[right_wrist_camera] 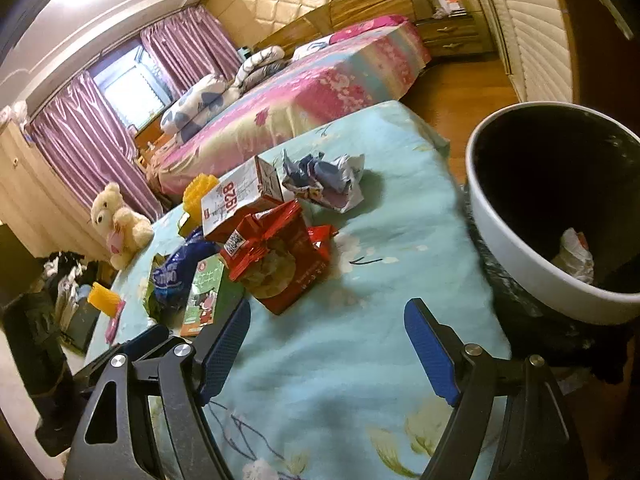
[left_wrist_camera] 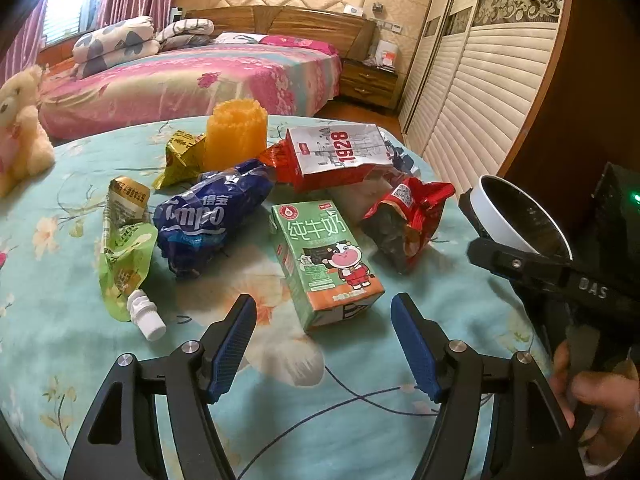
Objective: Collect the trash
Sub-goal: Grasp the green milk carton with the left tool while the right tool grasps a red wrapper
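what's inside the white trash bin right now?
The right wrist view shows the white trash bin with a dark liner and one crumpled white piece of trash against its near wall. Its near rim hides the rest of the bottom.

A green milk carton (left_wrist_camera: 326,264) with a cartoon cow lies flat on the flowered turquoise cloth; left of it sits a crumpled blue tissue wrapper (left_wrist_camera: 210,216), and further left a flattened green spout pouch (left_wrist_camera: 126,256) with its white cap pointing toward the camera. Behind them lie a yellow foil wrapper (left_wrist_camera: 182,156), a red-and-grey bag marked 1928 (left_wrist_camera: 336,156) and a torn red snack bag (left_wrist_camera: 406,220); a crumpled paper wad (right_wrist_camera: 324,180) rests beyond those. The white-rimmed bin (right_wrist_camera: 520,256) stands at the cloth's right edge, dark inside, a bit of white rubbish at its bottom.
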A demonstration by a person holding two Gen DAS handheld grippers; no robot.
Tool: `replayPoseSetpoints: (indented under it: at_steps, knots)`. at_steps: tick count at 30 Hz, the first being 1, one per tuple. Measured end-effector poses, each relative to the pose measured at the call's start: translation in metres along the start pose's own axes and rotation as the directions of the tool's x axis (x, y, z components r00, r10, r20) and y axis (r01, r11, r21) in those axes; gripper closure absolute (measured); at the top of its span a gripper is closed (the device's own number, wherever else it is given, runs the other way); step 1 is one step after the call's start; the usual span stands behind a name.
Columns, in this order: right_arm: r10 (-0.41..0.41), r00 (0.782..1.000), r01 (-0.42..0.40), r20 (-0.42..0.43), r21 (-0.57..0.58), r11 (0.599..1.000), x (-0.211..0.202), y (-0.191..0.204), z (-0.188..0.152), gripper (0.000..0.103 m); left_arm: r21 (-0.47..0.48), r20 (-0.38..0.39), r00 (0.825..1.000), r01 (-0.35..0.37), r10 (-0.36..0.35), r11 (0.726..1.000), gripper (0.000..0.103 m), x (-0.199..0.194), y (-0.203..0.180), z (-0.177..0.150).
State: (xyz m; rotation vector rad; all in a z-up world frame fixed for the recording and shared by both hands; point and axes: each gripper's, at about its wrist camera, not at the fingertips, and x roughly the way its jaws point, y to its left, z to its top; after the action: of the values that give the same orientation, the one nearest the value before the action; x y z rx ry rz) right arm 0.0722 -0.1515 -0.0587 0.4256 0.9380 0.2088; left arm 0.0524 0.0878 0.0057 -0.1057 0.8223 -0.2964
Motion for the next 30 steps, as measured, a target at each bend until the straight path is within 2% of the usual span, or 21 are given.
replayPoseSetpoints:
  at_steps: [12, 17, 20, 21, 22, 24, 30]
  knots:
    - [-0.012, 1.0, 0.009, -0.025, -0.084, 0.996, 0.028, 0.006, 0.017, 0.024, 0.007, -0.041, 0.999, -0.017, 0.017, 1.0, 0.033, 0.024, 0.002, 0.006]
    - [0.019, 0.999, -0.022, -0.04, -0.091, 0.996, 0.042, 0.007, 0.027, 0.028, 0.016, -0.053, 0.998, -0.034, 0.035, 0.999, 0.033, 0.034, 0.001, 0.01]
    - [0.031, 0.998, -0.036, -0.055, -0.088, 0.995, 0.051, 0.007, 0.031, 0.038, 0.008, -0.054, 0.998, -0.039, 0.039, 0.999, 0.034, 0.037, 0.005, 0.012]
    - [0.039, 0.997, -0.044, -0.062, -0.081, 0.996, 0.054, 0.006, 0.033, 0.047, 0.008, -0.048, 0.998, -0.045, 0.045, 0.999, 0.04, 0.037, 0.005, 0.013]
    - [0.047, 0.997, -0.052, -0.068, -0.078, 0.996, 0.056, 0.006, 0.034, 0.057, 0.012, -0.045, 0.998, -0.045, 0.046, 0.999, 0.05, 0.037, 0.006, 0.013]
    - [0.061, 0.995, -0.067, -0.077, -0.079, 0.995, 0.058, 0.007, 0.034, 0.073, 0.019, -0.047, 0.998, -0.042, 0.043, 0.999, 0.052, 0.037, 0.006, 0.013]
    - [0.065, 0.996, -0.07, -0.053, -0.093, 0.993, 0.045, 0.01, 0.025, 0.081, 0.047, -0.008, 0.999, -0.045, 0.046, 0.998, 0.053, 0.028, 0.003, 0.01]
